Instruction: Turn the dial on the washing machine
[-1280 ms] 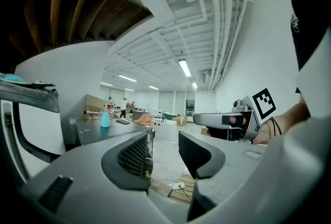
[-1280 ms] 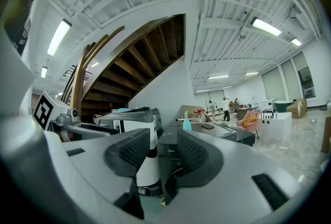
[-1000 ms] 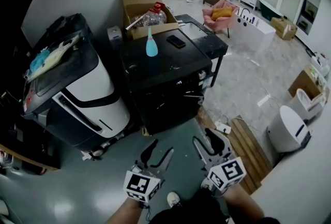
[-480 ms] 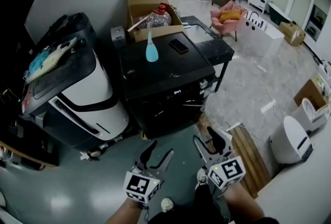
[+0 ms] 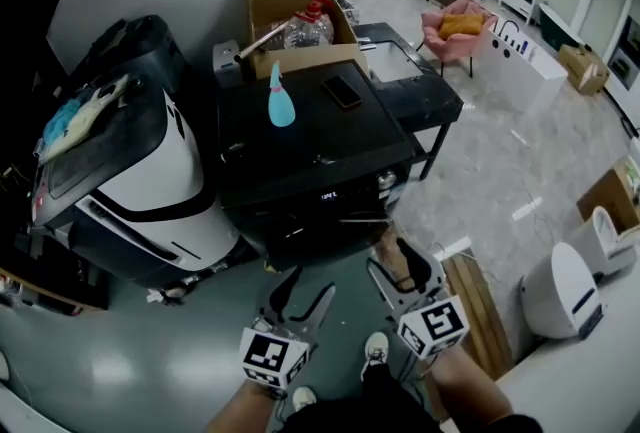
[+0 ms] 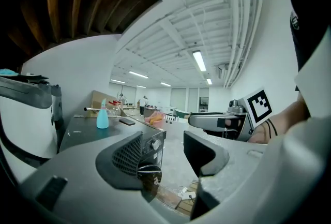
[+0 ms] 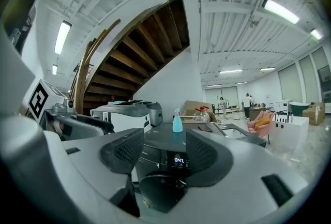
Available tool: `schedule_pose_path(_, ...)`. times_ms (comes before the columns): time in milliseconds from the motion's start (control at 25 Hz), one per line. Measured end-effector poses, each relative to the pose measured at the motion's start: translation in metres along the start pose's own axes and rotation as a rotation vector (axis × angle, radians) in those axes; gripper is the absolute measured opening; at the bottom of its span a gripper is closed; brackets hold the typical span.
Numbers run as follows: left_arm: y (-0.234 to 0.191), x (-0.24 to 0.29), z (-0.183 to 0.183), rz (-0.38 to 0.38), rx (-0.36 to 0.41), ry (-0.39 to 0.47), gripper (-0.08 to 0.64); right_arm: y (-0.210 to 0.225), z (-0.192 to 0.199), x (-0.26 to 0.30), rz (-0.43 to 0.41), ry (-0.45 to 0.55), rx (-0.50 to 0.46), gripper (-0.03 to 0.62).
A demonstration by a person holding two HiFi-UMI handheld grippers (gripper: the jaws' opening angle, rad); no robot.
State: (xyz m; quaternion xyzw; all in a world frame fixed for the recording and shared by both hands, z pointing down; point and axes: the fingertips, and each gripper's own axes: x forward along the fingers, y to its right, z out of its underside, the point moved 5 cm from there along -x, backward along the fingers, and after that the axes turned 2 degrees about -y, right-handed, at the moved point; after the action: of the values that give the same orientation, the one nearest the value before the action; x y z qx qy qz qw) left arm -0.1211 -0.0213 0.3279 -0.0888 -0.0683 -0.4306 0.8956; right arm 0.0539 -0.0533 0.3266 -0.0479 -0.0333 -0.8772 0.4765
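The black washing machine (image 5: 300, 136) stands just ahead of me in the head view. Its round dial (image 5: 388, 182) sits at the right end of the front panel, beside the lit display (image 5: 328, 194). Both grippers hover low in front of the machine, well short of it. My left gripper (image 5: 300, 296) has its jaws opening with nothing between them; its own view shows the dial (image 6: 154, 144) beyond the left jaw. My right gripper (image 5: 400, 269) is also opening and empty; its view faces the display (image 7: 179, 160) and the round door (image 7: 160, 192).
A blue spray bottle (image 5: 281, 101) and a phone (image 5: 342, 91) lie on the machine's top. A cardboard box (image 5: 295, 11) stands behind it and a large white-and-black printer (image 5: 130, 181) to its left. A wooden pallet (image 5: 475, 296) and a white appliance (image 5: 560, 291) are on the floor at right.
The view has come nearer to the washing machine, which now sits lower and larger in the head view. Both grippers stay low in front of me, their jaws spread a little wider.
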Motion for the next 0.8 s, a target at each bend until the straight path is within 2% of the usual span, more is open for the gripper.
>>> schedule_pose_path(520,0.009,0.108,-0.008,-0.092,-0.014,-0.037,0.233,0.114,0.028,0.043,-0.069,-0.042,0.007,0.249)
schedule_pose_path(680,0.014,0.133,-0.004,-0.116,-0.018,-0.05,0.233,0.139,0.038,0.052,-0.088,-0.061,0.006,0.25)
schedule_pose_path(800,0.015,0.145,0.001,-0.13,-0.014,-0.059,0.233,0.149,0.046,0.058,-0.078,-0.113,0.016,0.25)
